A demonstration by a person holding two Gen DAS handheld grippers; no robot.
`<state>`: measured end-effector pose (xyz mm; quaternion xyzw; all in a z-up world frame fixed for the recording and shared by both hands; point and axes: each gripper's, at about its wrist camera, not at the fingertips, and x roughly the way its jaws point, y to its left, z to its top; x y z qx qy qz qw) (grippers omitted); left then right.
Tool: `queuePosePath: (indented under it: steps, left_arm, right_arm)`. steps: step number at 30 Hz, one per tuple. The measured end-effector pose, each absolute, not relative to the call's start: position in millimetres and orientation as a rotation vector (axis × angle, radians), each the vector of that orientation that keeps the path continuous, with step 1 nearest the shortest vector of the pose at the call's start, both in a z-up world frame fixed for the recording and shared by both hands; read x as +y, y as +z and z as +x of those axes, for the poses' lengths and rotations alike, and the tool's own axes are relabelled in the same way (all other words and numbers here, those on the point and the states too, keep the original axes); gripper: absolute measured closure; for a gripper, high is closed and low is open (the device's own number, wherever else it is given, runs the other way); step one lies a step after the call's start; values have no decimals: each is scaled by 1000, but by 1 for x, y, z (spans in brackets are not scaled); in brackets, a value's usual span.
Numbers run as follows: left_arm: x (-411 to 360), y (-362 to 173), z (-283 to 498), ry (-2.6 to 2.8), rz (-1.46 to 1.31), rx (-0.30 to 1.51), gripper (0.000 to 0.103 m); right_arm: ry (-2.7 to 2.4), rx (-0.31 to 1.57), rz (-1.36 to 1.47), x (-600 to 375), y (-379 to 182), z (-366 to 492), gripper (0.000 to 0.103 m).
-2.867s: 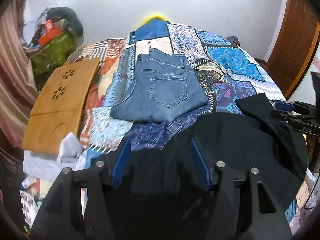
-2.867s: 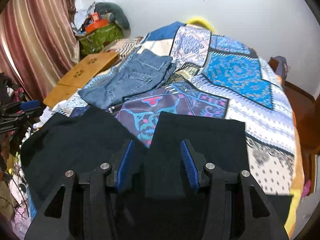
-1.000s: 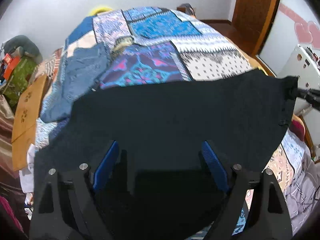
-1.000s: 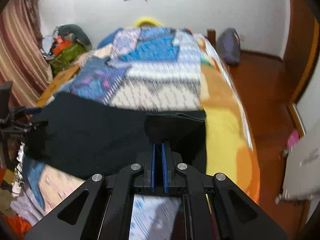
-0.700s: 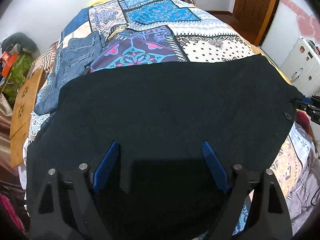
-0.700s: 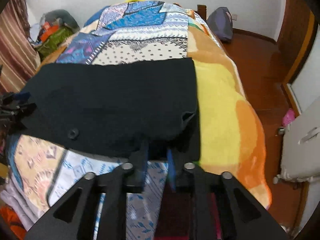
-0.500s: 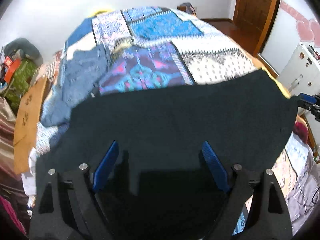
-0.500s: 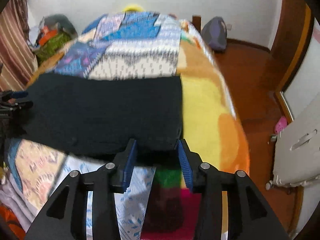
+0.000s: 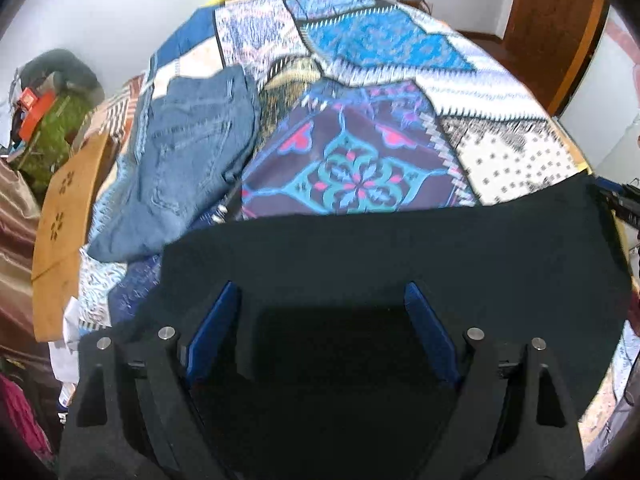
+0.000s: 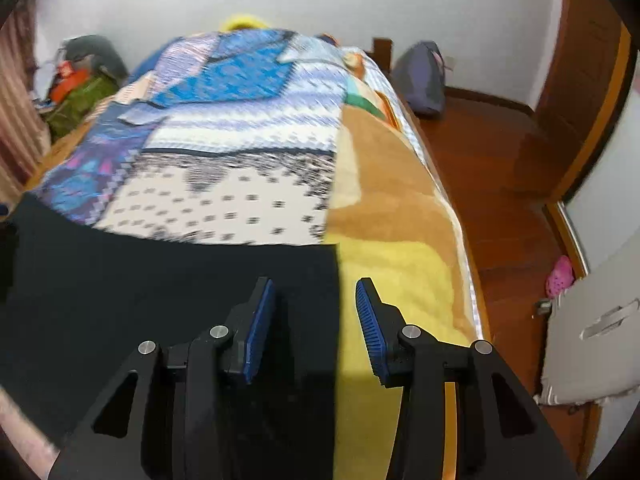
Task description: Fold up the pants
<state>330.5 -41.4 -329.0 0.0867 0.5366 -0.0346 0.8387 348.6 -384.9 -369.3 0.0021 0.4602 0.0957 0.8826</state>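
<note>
The left gripper has its blue pads spread wide and gripping nothing, poised over the black pants, which lie flat across the near end of the bed's patchwork quilt. The right gripper also stands released, its pads parted partway and straddling the right-hand edge of the pants without pinching it, yellow blanket under the outer pad. Farther out, folded blue jeans rest on the quilt beside a wooden board.
</note>
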Motion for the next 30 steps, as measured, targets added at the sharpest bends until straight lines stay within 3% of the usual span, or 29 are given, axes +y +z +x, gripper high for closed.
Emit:
queuePosePath:
  steps: [1, 2, 8, 11, 18, 23, 30]
  left_arm:
    - [-42, -333, 330, -70, 194, 1135, 17]
    - [-45, -336, 329, -68, 207, 1131, 17]
    - [-52, -341, 326, -75, 220, 1099, 12]
    - [-50, -338, 328, -72, 199, 1102, 12]
    - [-8, -278, 302, -46, 97, 971, 12]
    - [66, -234, 276, 39, 29, 887, 12]
    - [168, -224, 245, 145, -41, 890, 12]
  right_arm:
    - [203, 972, 35, -388, -376, 354, 68]
    - [223, 964, 83, -392, -378, 356, 80]
    - [212, 876, 18, -384, -368, 347, 94]
    - [193, 871, 1, -384, -366, 352, 94]
    - [150, 927, -123, -367, -355, 360, 83]
    - [224, 824, -117, -339, -297, 340, 63]
    - [467, 756, -89, -250, -245, 328, 59]
